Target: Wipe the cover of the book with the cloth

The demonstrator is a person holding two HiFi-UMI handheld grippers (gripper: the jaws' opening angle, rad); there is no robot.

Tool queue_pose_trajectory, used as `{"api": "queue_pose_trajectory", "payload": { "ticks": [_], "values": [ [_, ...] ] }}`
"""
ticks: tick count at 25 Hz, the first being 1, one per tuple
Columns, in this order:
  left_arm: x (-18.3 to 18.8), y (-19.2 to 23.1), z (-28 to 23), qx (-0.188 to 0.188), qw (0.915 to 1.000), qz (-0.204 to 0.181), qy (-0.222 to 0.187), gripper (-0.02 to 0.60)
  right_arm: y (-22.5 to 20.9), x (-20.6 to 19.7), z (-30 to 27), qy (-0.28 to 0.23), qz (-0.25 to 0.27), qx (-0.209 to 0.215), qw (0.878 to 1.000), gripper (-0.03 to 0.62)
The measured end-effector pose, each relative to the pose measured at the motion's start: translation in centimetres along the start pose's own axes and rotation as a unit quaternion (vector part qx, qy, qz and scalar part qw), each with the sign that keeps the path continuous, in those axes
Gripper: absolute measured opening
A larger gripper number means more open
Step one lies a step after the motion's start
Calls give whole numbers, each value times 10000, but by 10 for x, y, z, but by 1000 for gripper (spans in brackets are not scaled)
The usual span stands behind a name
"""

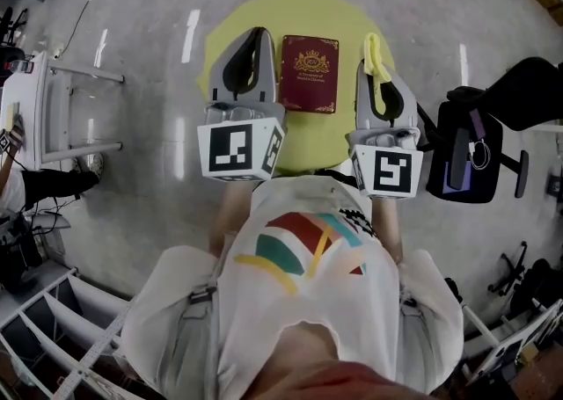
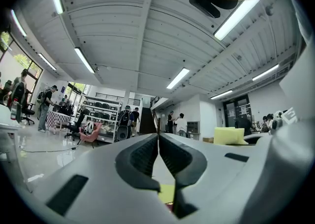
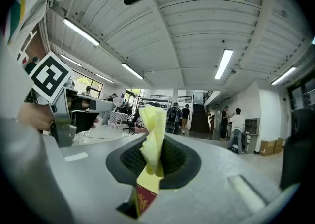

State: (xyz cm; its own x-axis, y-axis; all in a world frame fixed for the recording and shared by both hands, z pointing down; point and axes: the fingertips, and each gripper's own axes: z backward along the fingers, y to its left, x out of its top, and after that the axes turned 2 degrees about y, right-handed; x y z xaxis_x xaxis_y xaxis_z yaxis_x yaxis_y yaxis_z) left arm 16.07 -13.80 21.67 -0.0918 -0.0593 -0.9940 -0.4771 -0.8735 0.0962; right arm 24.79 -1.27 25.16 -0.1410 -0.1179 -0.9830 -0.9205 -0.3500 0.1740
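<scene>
A dark red book [image 1: 309, 73] with a gold crest lies flat on the round yellow table [image 1: 229, 29], between my two grippers. My left gripper [image 1: 259, 36] hovers just left of the book, its jaws shut with nothing between them; in the left gripper view its fingertips [image 2: 158, 137] meet. My right gripper [image 1: 376, 48] is just right of the book, shut on a yellow cloth [image 1: 376, 60]. In the right gripper view the cloth [image 3: 153, 137] sticks up between the pads, and a corner of the book [image 3: 145, 199] shows below.
A black office chair [image 1: 466, 148] stands right of the table. White table frames [image 1: 62, 112] stand at the left. In the gripper views, a large hall with people, shelves and a staircase [image 3: 199, 117] lies ahead.
</scene>
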Motion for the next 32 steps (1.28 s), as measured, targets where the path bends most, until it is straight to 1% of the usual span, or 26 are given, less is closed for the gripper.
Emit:
{"api": "queue_pose_trajectory", "payload": {
  "ticks": [6, 10, 14, 16, 17, 18, 19, 21, 26, 29, 32],
  "values": [
    [4, -5, -5, 46, 9999, -96, -35, 20, -4, -1, -8, -57, -6, 182, 9998, 31],
    [4, -5, -8, 61, 9997, -212, 50, 21, -3, -2, -13, -47, -22, 241, 9997, 31],
    [-6, -8, -14, -34, 9996, -180, 214, 23, -4, -1, -11, -21, 5, 225, 9997, 31],
    [-14, -7, -18, -68, 9994, -121, 320, 23, -6, -4, -8, 108, 11, 146, 9998, 31],
    [-18, -7, -19, -93, 9992, -60, 372, 32, -8, -7, -7, 186, 4, 114, 9998, 31],
    [-22, -8, -21, -137, 9989, 14, 443, 65, -9, -10, -5, 219, -3, 108, 9997, 31],
    [-27, -8, -23, -192, 9983, 87, 541, 110, -9, -11, -4, 206, -7, 118, 9997, 31],
    [-41, -8, -28, -262, 9964, 188, 789, 145, -11, -12, -3, 164, -10, 120, 9998, 31],
    [-89, 0, -35, -192, 9892, 320, 1420, 150, -10, -18, 1, 233, -38, 75, 9997, 31],
    [-132, 3, -33, -165, 9798, 438, 1946, 150, -10, -20, 4, 276, -44, 49, 9996, 31],
    [-183, 5, -27, -121, 9639, 603, 2592, 150, -12, -22, 8, 324, -64, 3, 9995, 31]
  ]
}}
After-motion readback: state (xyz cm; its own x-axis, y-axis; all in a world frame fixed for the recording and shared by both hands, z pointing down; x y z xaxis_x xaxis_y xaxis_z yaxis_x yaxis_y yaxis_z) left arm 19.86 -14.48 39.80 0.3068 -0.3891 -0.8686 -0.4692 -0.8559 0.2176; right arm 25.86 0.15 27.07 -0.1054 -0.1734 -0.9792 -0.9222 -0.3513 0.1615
